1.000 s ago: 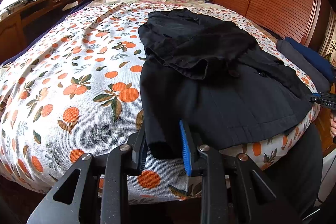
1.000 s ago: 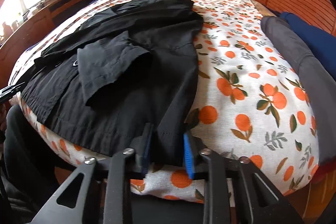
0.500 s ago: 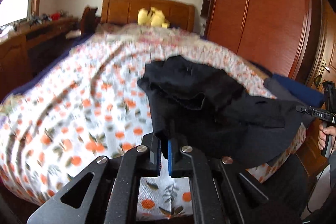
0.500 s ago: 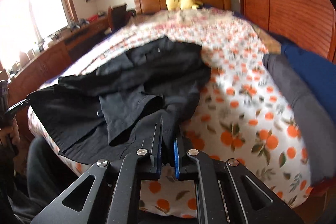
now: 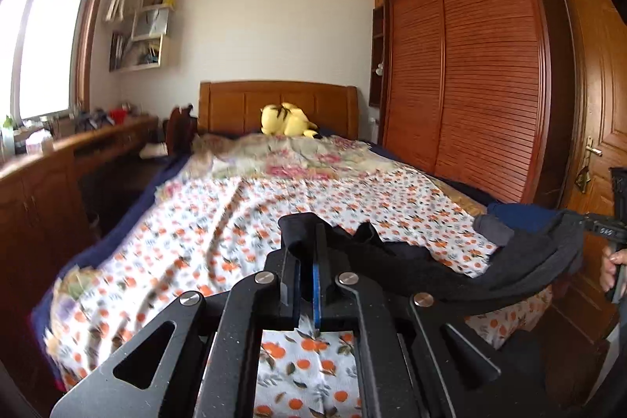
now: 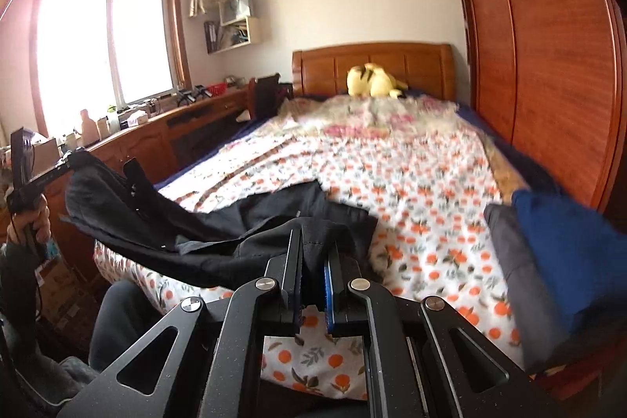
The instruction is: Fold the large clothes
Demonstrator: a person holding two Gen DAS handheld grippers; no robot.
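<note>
The far end of the orange-print bedspread [image 6: 392, 128] is smeared with blur. The folded blue cloth [image 6: 568, 253] runs off frame, and the black garment [image 5: 509, 273] hides what's underneath it.

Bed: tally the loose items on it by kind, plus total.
Black garment, shut in both the left tool and the right tool: 1
Folded clothes at the bed's right edge, grey and blue: 2
Yellow plush toy by the headboard: 1
Total: 4
</note>
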